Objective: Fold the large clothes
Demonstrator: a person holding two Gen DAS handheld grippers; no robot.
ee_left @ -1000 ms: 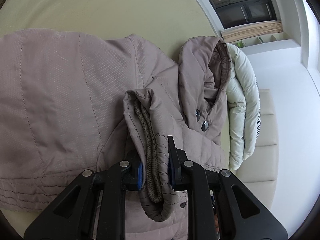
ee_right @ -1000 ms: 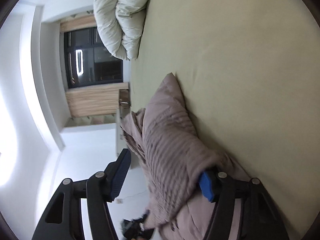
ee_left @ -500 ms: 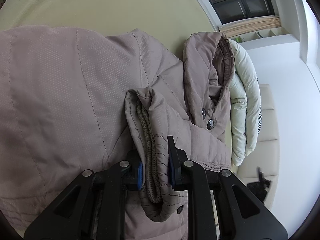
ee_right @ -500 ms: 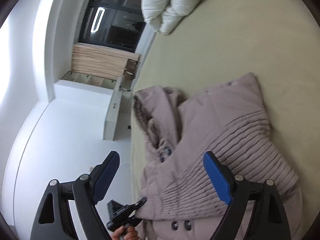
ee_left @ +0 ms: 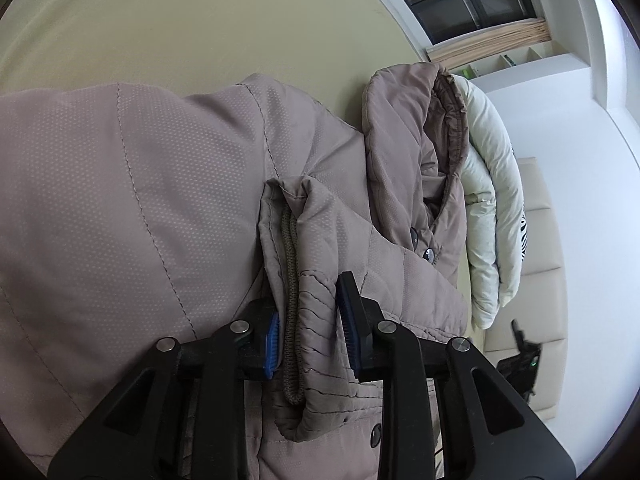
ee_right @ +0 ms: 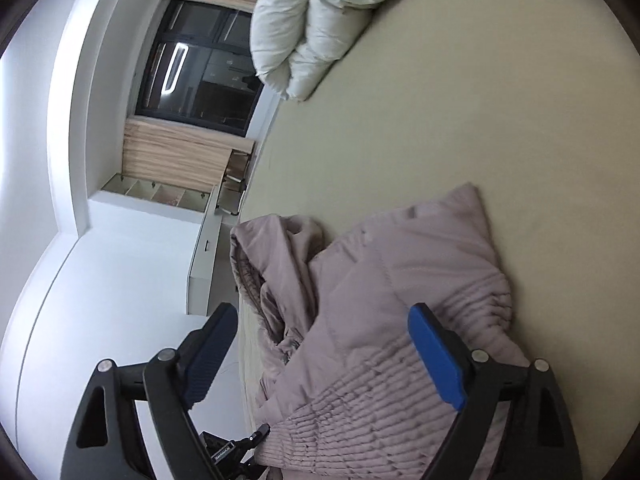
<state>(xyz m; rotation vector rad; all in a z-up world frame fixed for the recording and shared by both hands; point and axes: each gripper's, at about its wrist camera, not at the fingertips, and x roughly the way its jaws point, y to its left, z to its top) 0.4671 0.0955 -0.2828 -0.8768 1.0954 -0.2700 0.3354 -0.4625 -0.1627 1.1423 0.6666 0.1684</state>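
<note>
A large taupe quilted jacket (ee_left: pixel 132 200) lies on the pale bed. My left gripper (ee_left: pixel 308 328) is shut on the jacket's sleeve cuff (ee_left: pixel 298 280), with its ribbed knit lining between the blue pads; the cuff lies over the jacket's front. The hood (ee_left: pixel 416 140) stands up at the right, snaps below it. In the right wrist view the jacket (ee_right: pixel 384 320) is bunched on the bed, hood (ee_right: pixel 260 264) at the left. My right gripper (ee_right: pixel 324 352) is open and empty above the pleated sleeve part (ee_right: pixel 472 300).
A white folded duvet lies by the bed's edge (ee_left: pixel 492 208) and also shows in the right wrist view (ee_right: pixel 320 20). The bed sheet (ee_right: pixel 460 120) stretches beyond the jacket. A dark window (ee_right: pixel 200 72), wooden blind and white shelves stand past the bed. A padded headboard (ee_left: pixel 544 272) is at the right.
My right gripper has let go of the jacket, opened and pulled back from it. My left gripper keeps its hold on the cuff and has moved it a little over the jacket.
</note>
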